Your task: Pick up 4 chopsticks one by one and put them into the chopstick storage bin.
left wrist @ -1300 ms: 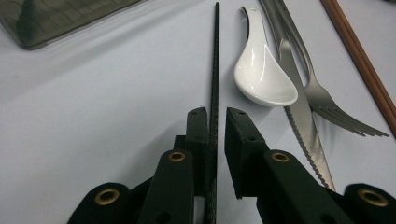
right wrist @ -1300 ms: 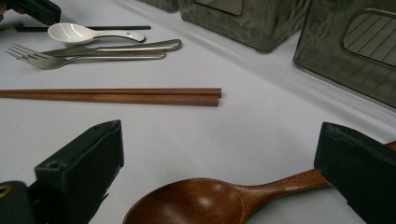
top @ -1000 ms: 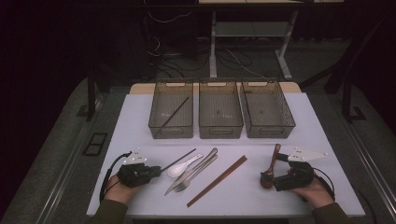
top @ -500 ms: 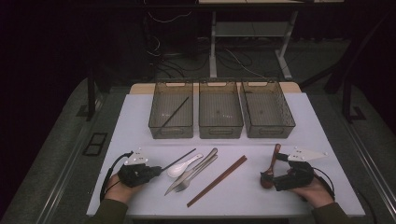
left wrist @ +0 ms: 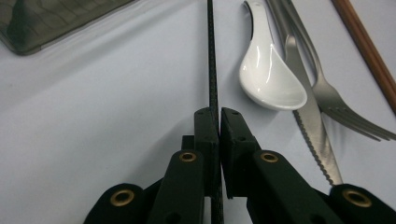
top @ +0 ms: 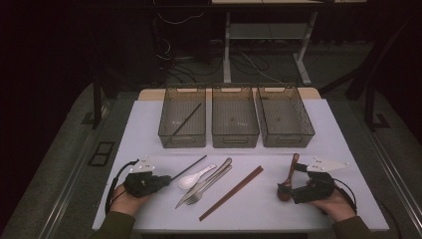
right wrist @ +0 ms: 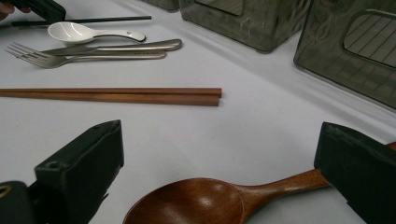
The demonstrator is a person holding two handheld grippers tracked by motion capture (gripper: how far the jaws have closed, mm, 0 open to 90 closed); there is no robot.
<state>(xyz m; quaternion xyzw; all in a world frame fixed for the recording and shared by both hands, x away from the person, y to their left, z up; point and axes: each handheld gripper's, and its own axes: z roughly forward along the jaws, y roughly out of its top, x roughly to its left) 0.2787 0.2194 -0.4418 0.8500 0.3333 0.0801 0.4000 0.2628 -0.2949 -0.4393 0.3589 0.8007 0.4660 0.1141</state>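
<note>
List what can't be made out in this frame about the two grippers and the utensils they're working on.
- Black chopstick: its near end is hidden between the closed jaws of the left gripper in the left gripper view.
- Wooden spoon: its handle end is hidden behind a jaw of the right gripper, its bowl cut off by the bottom edge of the right gripper view.
- Knife: its handle is cut off by the top edge of the left gripper view.

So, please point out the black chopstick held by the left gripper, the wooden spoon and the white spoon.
black chopstick (left wrist: 212,60), left gripper view, middle of shaft.
wooden spoon (right wrist: 187,205), right gripper view, bowl.
white spoon (left wrist: 271,77), left gripper view, bowl.
</note>
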